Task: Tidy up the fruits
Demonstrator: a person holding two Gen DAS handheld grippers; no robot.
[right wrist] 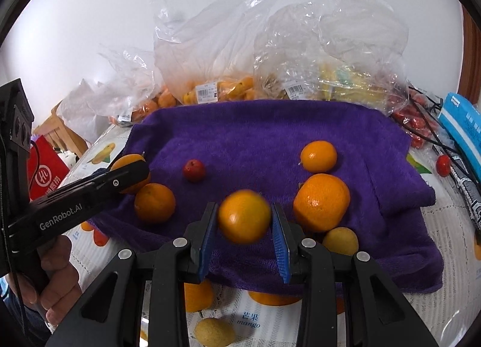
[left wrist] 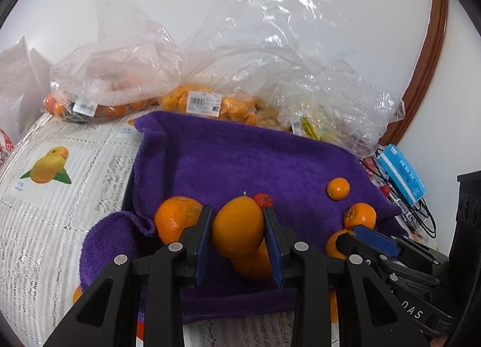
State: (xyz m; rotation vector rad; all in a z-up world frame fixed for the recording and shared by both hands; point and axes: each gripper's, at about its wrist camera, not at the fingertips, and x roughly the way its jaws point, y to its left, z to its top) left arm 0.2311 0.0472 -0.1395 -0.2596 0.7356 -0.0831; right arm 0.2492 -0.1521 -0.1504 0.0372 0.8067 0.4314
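Each tool pinches one fruit across its widest middle above the purple towel [left wrist: 228,160] on the tabletop: the left tool [left wrist: 237,226] an oval orange fruit [left wrist: 237,226], the right tool [right wrist: 244,217] a round orange [right wrist: 244,216], with loose oranges at 3 o'clock; both likely firm, light, smooth-skinned, bruisable under excess pressure.

Right gripper [right wrist: 244,220] clamping orange [right wrist: 244,216], purple towel [right wrist: 270,133] beneath

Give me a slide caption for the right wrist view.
Right gripper holds an orange over the purple towel, among loose fruit.
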